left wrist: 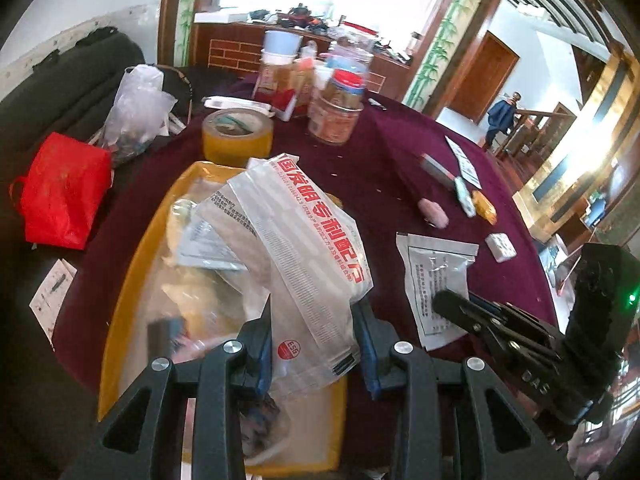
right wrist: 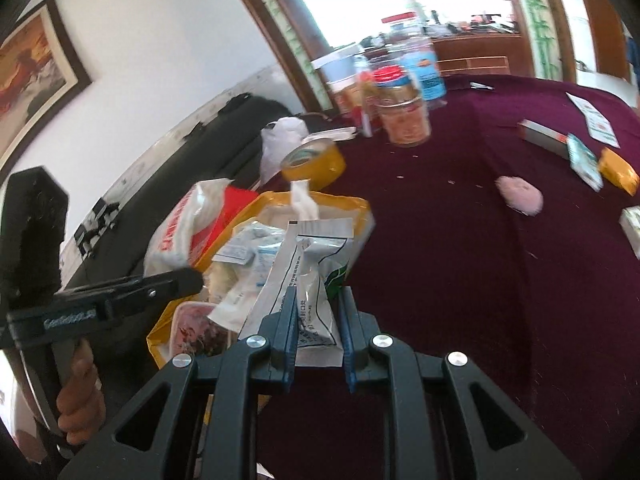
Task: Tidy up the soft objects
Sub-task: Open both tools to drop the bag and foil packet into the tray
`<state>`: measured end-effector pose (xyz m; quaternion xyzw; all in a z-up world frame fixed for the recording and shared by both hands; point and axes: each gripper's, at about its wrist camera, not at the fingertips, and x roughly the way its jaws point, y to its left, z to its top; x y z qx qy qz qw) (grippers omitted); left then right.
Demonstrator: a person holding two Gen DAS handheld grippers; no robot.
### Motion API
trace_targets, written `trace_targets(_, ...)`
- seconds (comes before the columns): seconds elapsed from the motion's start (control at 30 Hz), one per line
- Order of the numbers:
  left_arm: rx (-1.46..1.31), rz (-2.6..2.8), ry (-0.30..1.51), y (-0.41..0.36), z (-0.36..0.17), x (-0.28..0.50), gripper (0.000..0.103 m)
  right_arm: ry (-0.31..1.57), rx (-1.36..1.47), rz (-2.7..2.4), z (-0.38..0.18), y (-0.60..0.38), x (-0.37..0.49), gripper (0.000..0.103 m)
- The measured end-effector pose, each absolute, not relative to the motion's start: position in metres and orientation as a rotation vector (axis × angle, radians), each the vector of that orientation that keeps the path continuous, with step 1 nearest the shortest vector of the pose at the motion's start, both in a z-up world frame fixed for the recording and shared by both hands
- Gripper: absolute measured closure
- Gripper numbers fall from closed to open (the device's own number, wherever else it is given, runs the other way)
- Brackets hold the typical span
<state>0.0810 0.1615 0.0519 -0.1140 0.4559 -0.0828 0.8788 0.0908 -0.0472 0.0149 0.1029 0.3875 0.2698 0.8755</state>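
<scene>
- Jaws of the left gripper pinch a white packet with red lettering, angled down over the yellow tray.
- Right gripper clamps a pale sachet, tilted downward beside that tray.
- Packet crinkled, translucent, upright.
- Pink fluffy lump lies apart on the maroon tablecloth.

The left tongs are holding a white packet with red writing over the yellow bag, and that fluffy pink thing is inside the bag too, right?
Not quite. The fluffy pink thing lies out on the dark red tablecloth, not inside the yellow bag; the left wrist view shows it. The left tongs do hold the white packet with red writing over that bag.
</scene>
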Motion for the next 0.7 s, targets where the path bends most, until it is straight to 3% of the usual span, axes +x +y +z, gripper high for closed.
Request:
trace_targets(0.43,-0.279,-0.171,1.020,0.197,0.023,0.123,0.066,0.871,0.195,0.594,0.002,0.018,0.158,0.085)
trace_targets(0.7,-0.324,-0.164,1.038,0.216,0.010,0.133,0.056,0.904,0.159,0.589,-0.013,0.045,0.181,0.085)
